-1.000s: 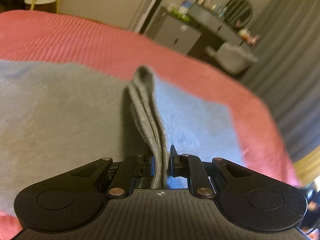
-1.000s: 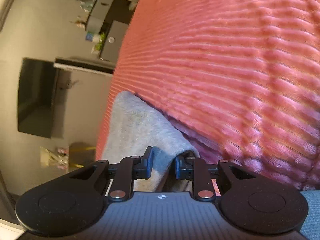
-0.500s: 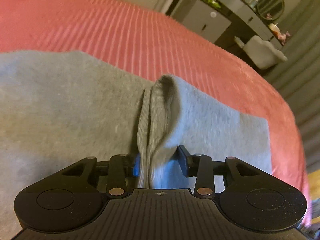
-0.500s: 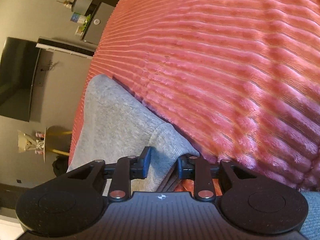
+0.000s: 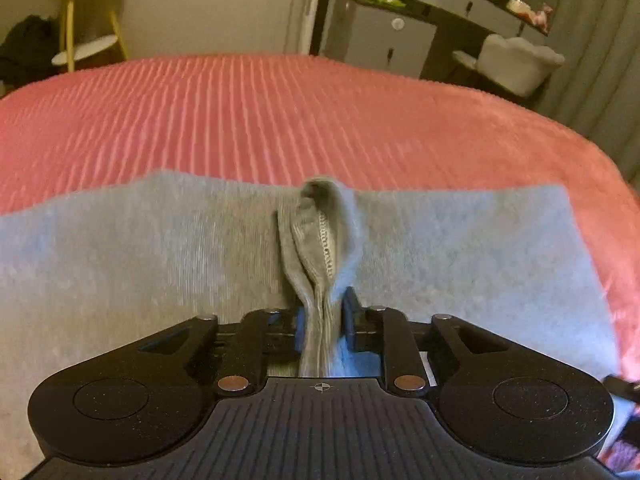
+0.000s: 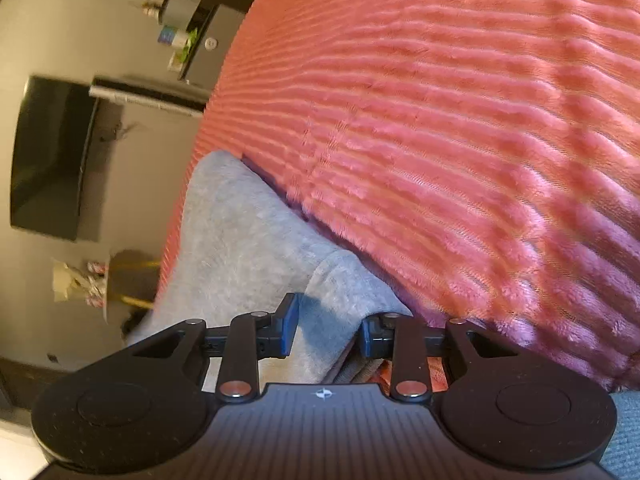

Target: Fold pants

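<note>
Ribbed coral plush bed cover point(image 5: 320, 120) now carries grey knit pants point(image 5: 120, 260) flatter; left hand-held gripper point(image 5: 322, 320), jaws just closing, loosely around cuff; right hand-held gripper point(image 6: 326, 328), eased apart, slack around fabric edge. Fold laid, release likely underway.

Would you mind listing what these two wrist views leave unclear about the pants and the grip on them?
- Left wrist: the gripper body hides the near part of the pants; the left gripper hides its pad contact.
- Right wrist: the right gripper straddles fabric; contact unclear.
- Dresser items: too small.
</note>
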`<move>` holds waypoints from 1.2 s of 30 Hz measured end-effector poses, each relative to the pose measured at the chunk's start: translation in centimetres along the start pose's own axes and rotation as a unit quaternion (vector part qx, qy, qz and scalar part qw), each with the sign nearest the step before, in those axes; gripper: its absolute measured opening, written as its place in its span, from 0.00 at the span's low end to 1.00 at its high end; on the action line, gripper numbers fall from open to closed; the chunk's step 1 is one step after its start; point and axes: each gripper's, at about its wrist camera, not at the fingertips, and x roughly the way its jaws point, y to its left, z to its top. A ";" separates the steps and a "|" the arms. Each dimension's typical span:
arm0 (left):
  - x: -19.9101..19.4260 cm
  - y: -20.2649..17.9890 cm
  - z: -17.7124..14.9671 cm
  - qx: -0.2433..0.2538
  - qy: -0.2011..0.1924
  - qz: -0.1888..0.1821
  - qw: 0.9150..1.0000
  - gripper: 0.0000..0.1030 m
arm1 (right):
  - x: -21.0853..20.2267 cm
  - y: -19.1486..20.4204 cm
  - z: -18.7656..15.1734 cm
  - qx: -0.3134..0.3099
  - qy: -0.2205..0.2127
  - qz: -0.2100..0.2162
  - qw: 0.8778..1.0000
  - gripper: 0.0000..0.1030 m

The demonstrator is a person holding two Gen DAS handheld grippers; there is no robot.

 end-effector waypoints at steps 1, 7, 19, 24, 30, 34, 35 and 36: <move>-0.4 -0.7 -0.1 0.017 -0.010 0.015 1.000 0.28 | 0.0 0.2 -0.1 -0.007 -0.001 -0.004 1.000 0.29; -4.4 0.1 -1.5 -0.051 -0.004 -0.033 0.998 0.52 | 0.0 0.0 0.1 0.002 0.001 -0.001 1.000 0.29; -5.0 1.1 -5.1 -0.113 0.037 -0.051 0.992 0.22 | -0.1 -0.2 0.2 -0.001 0.019 0.024 1.000 0.47; -6.1 0.9 -4.0 -0.096 0.020 -0.050 0.994 0.15 | -2.1 1.1 -0.5 -0.031 0.022 0.001 0.999 0.61; -7.8 1.7 -3.8 -0.100 -0.012 -0.055 0.993 0.15 | -7.5 3.9 -1.2 -0.156 -0.024 -0.005 0.987 0.72; -7.2 1.2 -4.4 -0.076 0.004 -0.007 0.997 0.16 | -7.2 7.1 -1.4 -0.274 -0.077 -0.039 0.958 0.64; -6.7 1.0 -4.7 -0.072 0.016 0.003 0.997 0.17 | -6.5 7.6 -1.5 -0.296 -0.079 -0.043 0.951 0.48; -6.3 0.8 -4.9 -0.067 0.029 0.016 0.997 0.21 | -5.5 8.3 -1.7 -0.320 -0.077 -0.045 0.943 0.35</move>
